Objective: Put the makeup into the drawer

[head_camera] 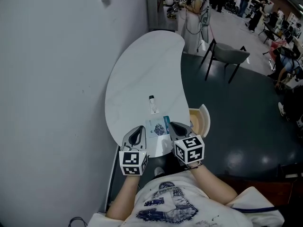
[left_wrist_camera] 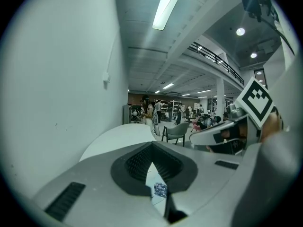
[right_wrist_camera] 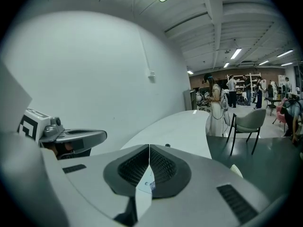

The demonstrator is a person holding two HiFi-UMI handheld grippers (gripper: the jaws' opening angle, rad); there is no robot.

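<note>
On the white curved table [head_camera: 142, 79] lie a small white tube with a dark cap [head_camera: 152, 104] and a flat pale packet with a blue print [head_camera: 157, 127], a teal piece at its right edge. An open drawer with a pale wooden inside [head_camera: 200, 119] juts out at the table's right. My left gripper [head_camera: 138, 129] hovers just left of the packet, shut and empty. My right gripper [head_camera: 176, 125] is just right of it, between packet and drawer, also shut and empty. In the left gripper view the packet [left_wrist_camera: 160, 189] shows below the closed jaws [left_wrist_camera: 151, 148]; the right gripper view [right_wrist_camera: 149, 148] shows its jaws closed too.
A plain wall runs along the table's left side. A grey chair [head_camera: 228, 56] stands on the dark floor beyond the table's far right. Several people and shelves fill the far room [head_camera: 199, 4]. My own torso is close to the table's near edge.
</note>
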